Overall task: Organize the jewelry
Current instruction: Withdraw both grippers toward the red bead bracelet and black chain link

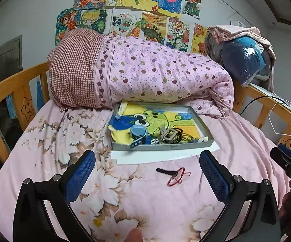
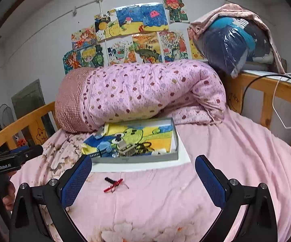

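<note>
Both tools are spread wide and hold nothing: the left gripper (image 1: 147, 173) and the right gripper (image 2: 143, 177). A red string bracelet (image 1: 175, 178) lies alone on the bedsheet (image 1: 236, 141), near the tray (image 1: 161, 146), probably waiting to join the other jewelry (image 1: 165, 136) there.

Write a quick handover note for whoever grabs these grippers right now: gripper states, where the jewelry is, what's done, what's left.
Left hand-held gripper: open, empty, above the bedsheet.
Right hand-held gripper: open, empty.
Grey tray in front of the rolled quilt already holds a blue watch, a metal buckle piece and dark chains.
Left to do: the red string bracelet with a black beaded piece lies on the sheet outside the tray, between the fingers of both grippers.
</note>
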Available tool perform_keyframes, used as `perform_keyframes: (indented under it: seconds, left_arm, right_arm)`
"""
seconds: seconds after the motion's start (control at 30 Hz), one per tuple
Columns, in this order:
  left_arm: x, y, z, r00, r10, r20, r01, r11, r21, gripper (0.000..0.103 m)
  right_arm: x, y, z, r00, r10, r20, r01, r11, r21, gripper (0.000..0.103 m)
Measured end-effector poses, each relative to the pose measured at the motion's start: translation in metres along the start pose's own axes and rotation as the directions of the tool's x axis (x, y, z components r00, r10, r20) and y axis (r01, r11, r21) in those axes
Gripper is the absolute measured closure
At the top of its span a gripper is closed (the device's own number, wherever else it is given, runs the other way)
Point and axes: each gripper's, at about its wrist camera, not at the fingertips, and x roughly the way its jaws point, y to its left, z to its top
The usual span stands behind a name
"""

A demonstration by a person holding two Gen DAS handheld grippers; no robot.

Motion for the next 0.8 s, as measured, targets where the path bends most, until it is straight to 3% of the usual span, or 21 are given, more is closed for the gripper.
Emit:
perform_keyframes:
  seconds: [0.1,0.47,0.8]
  left_arm:
    - [0.000,0.005,-0.012,1.000,0.025,-0.011,-0.025,1.000,0.009,0.002]
    - [0.035,0.031,-0.051,0.985,0.043,-0.166,-0.047,0.999,-0.018,0.002]
    - [0.064,0.048,-0.069,0.967,0.046,-0.252,-0.060,0.997,-0.048,0.002]
  right_arm:
    - [0.002,0.005,-0.007,1.000,-0.011,-0.028,0.010,1.000,-0.005,0.000]
    - [0.027,0.020,-0.034,0.990,-0.026,-0.141,0.025,1.000,-0.011,0.000]
    - [0.069,0.009,-0.062,0.961,0.004,-0.278,0.015,0.998,0.063,0.000]
